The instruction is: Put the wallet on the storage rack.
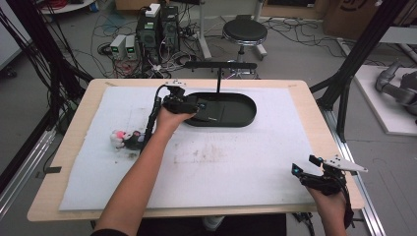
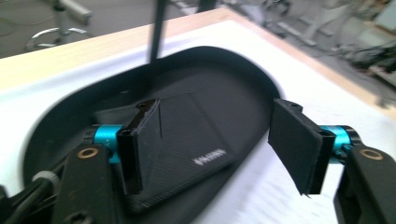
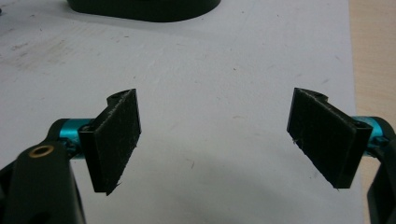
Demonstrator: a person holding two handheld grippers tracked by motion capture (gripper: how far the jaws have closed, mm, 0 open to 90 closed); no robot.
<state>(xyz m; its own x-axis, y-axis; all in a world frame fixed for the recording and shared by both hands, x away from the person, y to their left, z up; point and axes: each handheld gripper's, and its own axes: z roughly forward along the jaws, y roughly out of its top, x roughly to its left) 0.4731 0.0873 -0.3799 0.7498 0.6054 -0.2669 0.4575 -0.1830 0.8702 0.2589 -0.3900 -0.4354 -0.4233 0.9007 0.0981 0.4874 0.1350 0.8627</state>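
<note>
A black oval tray lies at the back middle of the white mat. Inside it rests a flat black textured case with a small white logo. My left gripper hovers over the tray's left end, jaws open. In the left gripper view the case lies beneath and between the spread pads, with the left pad close above it and no grip on it, and the left gripper points into the tray. My right gripper stands open near the table's front right corner; the right gripper has only bare mat between its pads.
A thin black post with a crossbar rises from the tray's back edge. A small pink and white object lies on the mat's left side beside the left forearm. The table's wooden edge runs just right of the right gripper.
</note>
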